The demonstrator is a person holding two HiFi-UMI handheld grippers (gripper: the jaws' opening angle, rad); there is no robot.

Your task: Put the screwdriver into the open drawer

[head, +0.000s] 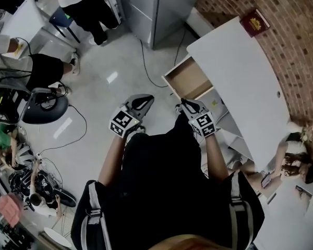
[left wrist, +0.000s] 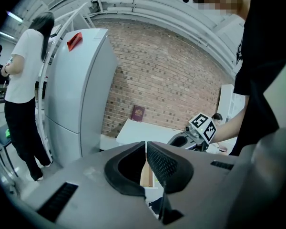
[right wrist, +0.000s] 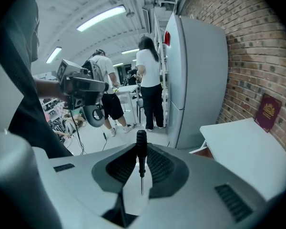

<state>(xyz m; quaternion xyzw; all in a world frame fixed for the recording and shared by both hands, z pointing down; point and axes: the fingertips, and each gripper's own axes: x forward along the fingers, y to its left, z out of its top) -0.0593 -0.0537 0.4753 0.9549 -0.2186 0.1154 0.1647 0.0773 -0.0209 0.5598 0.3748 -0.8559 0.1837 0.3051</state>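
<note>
A black-handled screwdriver (right wrist: 141, 142) is clamped between the pads of my right gripper (right wrist: 142, 152), handle outward and thin shaft running back toward the camera. In the head view the right gripper (head: 186, 104) hovers just below the open wooden drawer (head: 189, 80), which sticks out from under the white table (head: 240, 72). My left gripper (head: 145, 100) hangs to the left of the drawer over the floor. In the left gripper view its jaws (left wrist: 146, 146) are together with nothing between them. The screwdriver cannot be made out in the head view.
A tall grey fridge (head: 156, 7) stands beyond the drawer, against the brick wall (head: 297, 40). A dark red booklet (head: 254, 22) lies on the table's far corner. Cables (head: 146, 61) trail over the floor; a black chair (head: 44, 105) and several people are at the left.
</note>
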